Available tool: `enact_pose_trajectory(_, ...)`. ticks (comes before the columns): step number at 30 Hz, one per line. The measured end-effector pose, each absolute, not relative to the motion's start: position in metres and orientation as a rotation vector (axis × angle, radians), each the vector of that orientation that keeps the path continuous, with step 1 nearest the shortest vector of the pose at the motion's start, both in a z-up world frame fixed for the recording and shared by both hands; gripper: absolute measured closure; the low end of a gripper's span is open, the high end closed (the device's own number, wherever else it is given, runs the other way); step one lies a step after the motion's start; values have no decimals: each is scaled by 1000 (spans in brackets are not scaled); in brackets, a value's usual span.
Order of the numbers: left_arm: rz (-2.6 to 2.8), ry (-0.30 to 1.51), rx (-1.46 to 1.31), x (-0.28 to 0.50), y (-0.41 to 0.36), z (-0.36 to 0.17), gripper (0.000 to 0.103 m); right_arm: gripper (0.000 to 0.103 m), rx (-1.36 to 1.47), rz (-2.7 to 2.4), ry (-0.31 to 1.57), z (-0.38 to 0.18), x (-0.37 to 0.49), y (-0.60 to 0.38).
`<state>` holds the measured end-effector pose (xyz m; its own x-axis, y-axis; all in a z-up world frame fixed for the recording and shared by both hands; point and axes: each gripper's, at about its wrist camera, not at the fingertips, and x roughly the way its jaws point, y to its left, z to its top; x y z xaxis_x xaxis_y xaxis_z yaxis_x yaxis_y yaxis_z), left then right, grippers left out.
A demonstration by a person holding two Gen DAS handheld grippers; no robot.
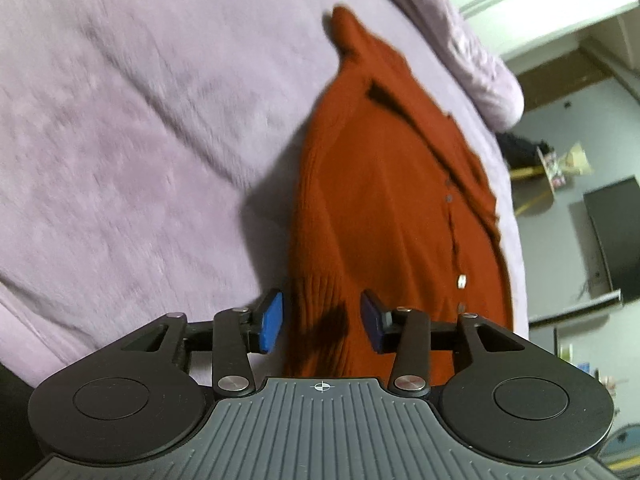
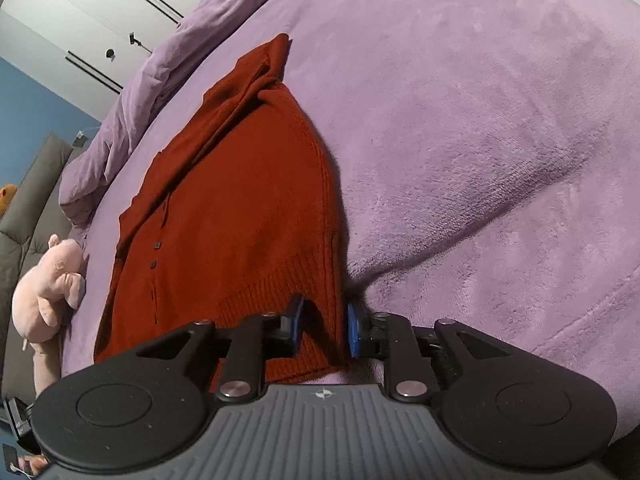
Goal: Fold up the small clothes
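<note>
A rust-red knitted cardigan [image 1: 380, 200] with small buttons lies folded lengthwise on the purple blanket [image 1: 120, 120]. In the left wrist view my left gripper [image 1: 322, 324] is open and straddles the ribbed hem at the garment's near left corner. Its blue pads [image 1: 272, 322] stand clear of the cloth. In the right wrist view the same cardigan [image 2: 240, 220] stretches away from me. My right gripper [image 2: 325, 326] is at the hem's near right corner. A raised fold of hem sits between its blue pads [image 2: 352, 332], and the jaws stand narrowly apart without squeezing it.
The purple blanket [image 2: 480, 160] covers a wide bed. A bunched purple duvet [image 2: 160, 80] lies along the far side. A pink plush pig [image 2: 48, 280] rests by a grey padded headboard [image 2: 32, 184]. A black box [image 1: 612, 232] stands on the floor beyond the bed's edge.
</note>
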<state>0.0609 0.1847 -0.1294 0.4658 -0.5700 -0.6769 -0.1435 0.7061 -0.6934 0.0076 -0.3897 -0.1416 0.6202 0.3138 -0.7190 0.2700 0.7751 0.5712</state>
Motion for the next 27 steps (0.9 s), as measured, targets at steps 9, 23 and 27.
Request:
enact_pose_trajectory(9, -428, 1070, -767, 59, 168, -113, 93, 98, 652, 77, 907, -137, 10, -382)
enact_pose_trajectory(23, -177, 772, -626, 172, 160, -35, 95, 98, 571, 97, 626, -69, 97, -373)
enact_pose_trajectory(27, -112, 837, -547, 195, 153, -48, 93, 97, 434, 59, 646, -74, 131, -355)
